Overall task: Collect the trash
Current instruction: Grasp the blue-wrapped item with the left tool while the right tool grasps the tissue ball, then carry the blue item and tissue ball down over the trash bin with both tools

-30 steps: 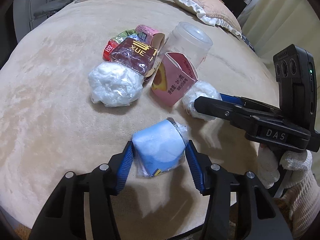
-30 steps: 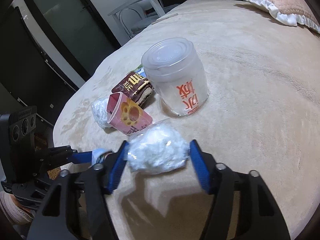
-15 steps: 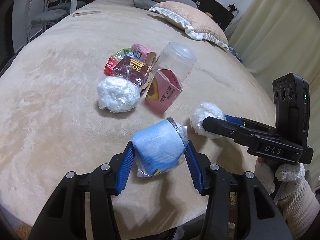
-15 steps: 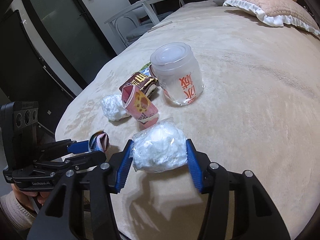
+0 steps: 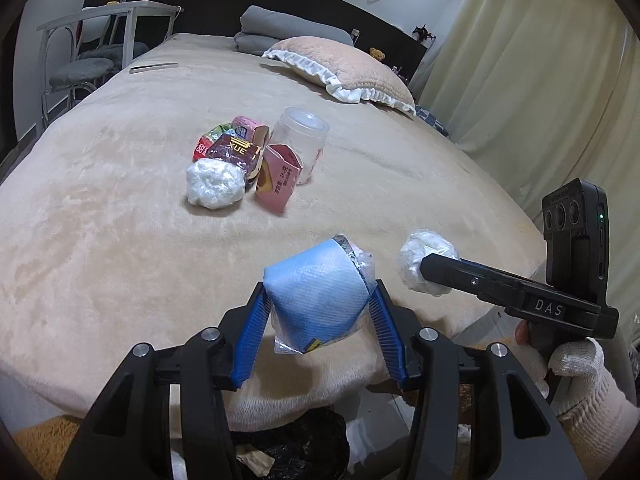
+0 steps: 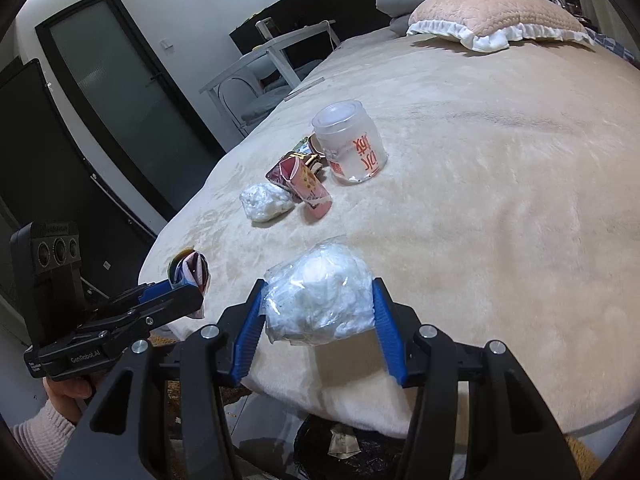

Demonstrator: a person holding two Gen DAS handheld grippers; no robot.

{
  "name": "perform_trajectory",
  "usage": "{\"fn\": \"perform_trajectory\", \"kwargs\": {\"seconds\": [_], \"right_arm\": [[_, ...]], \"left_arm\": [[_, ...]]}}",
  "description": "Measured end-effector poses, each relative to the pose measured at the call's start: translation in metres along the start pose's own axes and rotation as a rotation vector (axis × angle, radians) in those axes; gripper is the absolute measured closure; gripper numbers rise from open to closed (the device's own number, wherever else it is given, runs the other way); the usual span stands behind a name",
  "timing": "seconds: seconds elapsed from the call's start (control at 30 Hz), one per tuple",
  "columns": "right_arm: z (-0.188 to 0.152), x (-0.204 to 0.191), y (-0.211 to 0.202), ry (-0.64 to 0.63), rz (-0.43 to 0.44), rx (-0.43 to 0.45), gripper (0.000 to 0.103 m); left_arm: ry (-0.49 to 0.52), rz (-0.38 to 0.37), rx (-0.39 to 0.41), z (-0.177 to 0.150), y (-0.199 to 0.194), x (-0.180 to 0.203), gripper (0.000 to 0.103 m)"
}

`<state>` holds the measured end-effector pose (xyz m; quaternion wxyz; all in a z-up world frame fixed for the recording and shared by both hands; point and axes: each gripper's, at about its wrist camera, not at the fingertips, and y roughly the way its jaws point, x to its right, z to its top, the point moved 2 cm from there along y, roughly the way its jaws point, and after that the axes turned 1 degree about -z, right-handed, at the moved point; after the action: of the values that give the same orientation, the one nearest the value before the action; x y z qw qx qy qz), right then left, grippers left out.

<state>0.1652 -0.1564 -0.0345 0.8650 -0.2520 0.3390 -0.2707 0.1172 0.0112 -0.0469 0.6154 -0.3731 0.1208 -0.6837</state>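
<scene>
Blue wrapper (image 5: 316, 300) clamped in left gripper (image 5: 318, 334), white bag (image 6: 320, 300) in right gripper (image 6: 318, 334) — both held over bin bag (image 5: 296, 448); five pieces left on bed (image 5: 100, 220) — not yet collected.

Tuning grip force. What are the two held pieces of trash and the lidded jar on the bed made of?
Blue bundle in left gripper: embossed tissue-like paper, matte, inside clear crinkly film. White wad in right gripper: probably crumpled tissue in glossy, wrinkled clear plastic. Jar: frosted translucent plastic, likely rigid.

Bright indoor light, fisheye-warped edges, sharp
</scene>
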Motion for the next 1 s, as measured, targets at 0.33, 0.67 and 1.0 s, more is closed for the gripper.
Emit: {"fn": "perform_trajectory", "kwargs": {"seconds": [0.33, 0.67, 1.0], "right_arm": [[-0.043, -0.019, -0.034, -0.04, -0.06, 0.058, 0.05], [-0.083, -0.033, -0.053, -0.049, -0.089, 0.056, 0.05], [-0.11, -0.038, -0.067, -0.015, -0.089, 0.036, 0.05]], "left_arm": [[0.011, -0.01, 0.021, -0.046, -0.029, 0.013, 0.053], [0.056, -0.009, 0.021, -0.079, -0.049, 0.03, 0.053], [0.056, -0.02, -0.003, -0.102, -0.061, 0.036, 0.053]]}}
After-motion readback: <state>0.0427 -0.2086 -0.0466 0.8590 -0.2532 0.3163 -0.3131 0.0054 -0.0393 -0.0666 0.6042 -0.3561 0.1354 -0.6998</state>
